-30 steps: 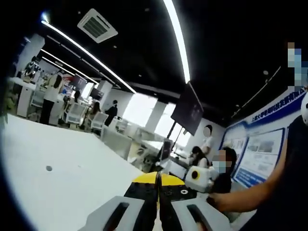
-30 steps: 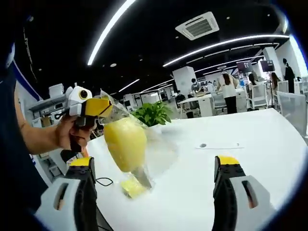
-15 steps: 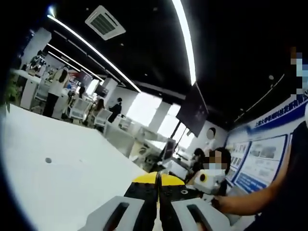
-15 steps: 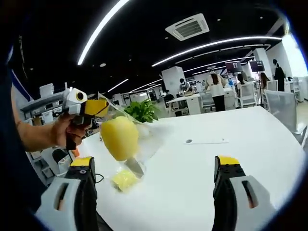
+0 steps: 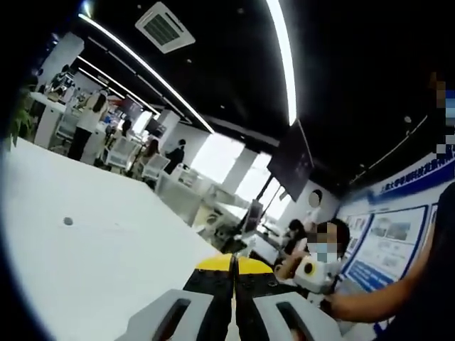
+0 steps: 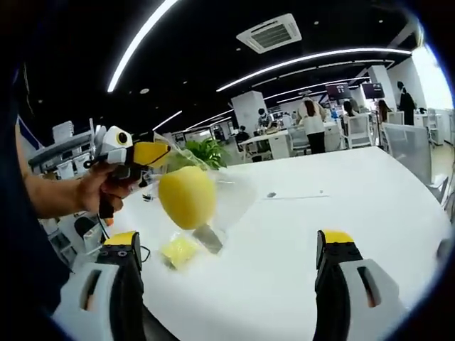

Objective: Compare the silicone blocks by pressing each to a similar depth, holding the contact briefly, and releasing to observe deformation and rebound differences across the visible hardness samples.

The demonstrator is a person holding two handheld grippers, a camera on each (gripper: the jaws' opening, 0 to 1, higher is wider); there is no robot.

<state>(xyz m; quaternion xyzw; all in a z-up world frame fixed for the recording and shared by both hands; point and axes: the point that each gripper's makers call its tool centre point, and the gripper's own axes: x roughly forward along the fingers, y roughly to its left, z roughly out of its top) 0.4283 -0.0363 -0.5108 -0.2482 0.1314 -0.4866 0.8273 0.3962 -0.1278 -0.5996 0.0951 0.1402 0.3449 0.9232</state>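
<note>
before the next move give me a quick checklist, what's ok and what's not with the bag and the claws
1. Left claw shut on the clear bag: ok, the bag hangs from it above the white table.
2. Yellow block inside the hanging bag: ok.
3. Smaller yellow piece low in the bag, near the table: cannot tell if it rests on the surface.
4. Right claw open and holding nothing: ok.
5. Any block out of the bag, ready for pressing: not ok.
6. Table ahead of the right claw bare: ok.
</note>
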